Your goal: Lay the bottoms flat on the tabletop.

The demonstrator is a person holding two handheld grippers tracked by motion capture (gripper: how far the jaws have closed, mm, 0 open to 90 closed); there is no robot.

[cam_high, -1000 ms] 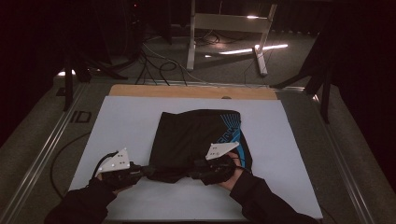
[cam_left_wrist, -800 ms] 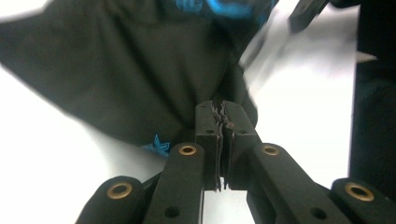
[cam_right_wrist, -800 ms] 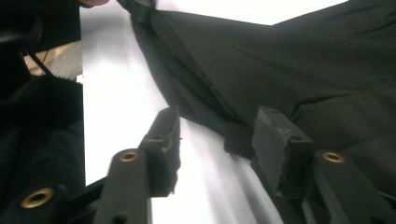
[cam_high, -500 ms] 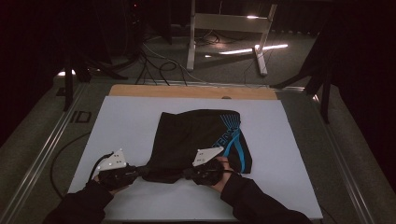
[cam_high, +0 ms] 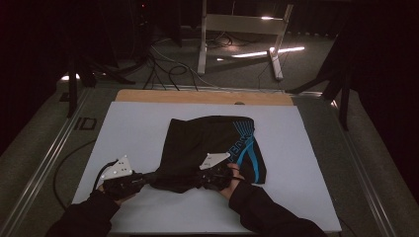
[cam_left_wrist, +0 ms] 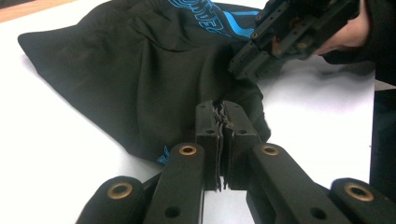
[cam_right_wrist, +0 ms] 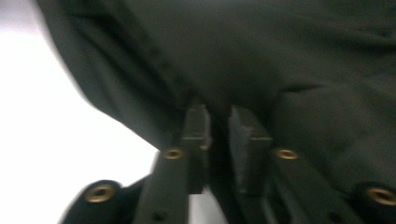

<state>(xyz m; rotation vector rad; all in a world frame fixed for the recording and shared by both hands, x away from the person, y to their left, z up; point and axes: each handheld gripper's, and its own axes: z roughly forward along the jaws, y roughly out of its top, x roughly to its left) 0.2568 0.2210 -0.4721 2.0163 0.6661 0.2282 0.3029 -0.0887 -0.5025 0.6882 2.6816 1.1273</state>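
Black shorts (cam_high: 207,143) with a blue print lie flat in the middle of the white table top (cam_high: 306,148). My left gripper (cam_high: 150,177) is at the near left corner of the shorts. In the left gripper view it (cam_left_wrist: 223,109) is shut on a bunched bit of the shorts' (cam_left_wrist: 140,70) edge. My right gripper (cam_high: 197,178) is at the near edge, a little right of the left one. Its jaws (cam_right_wrist: 218,121) hold a thick fold of the dark cloth (cam_right_wrist: 280,56) between them. The left gripper view has the right gripper (cam_left_wrist: 240,67) against the cloth.
A wooden strip (cam_high: 197,97) runs along the table's far edge. Behind it stand a white frame (cam_high: 242,24) and loose cables (cam_high: 163,64) on the floor. A metal rail (cam_high: 49,158) borders the left side. Bare white surface surrounds the shorts.
My right gripper has moved left along the near edge of the shorts, closer to the left gripper. The left gripper has stayed near the same corner.
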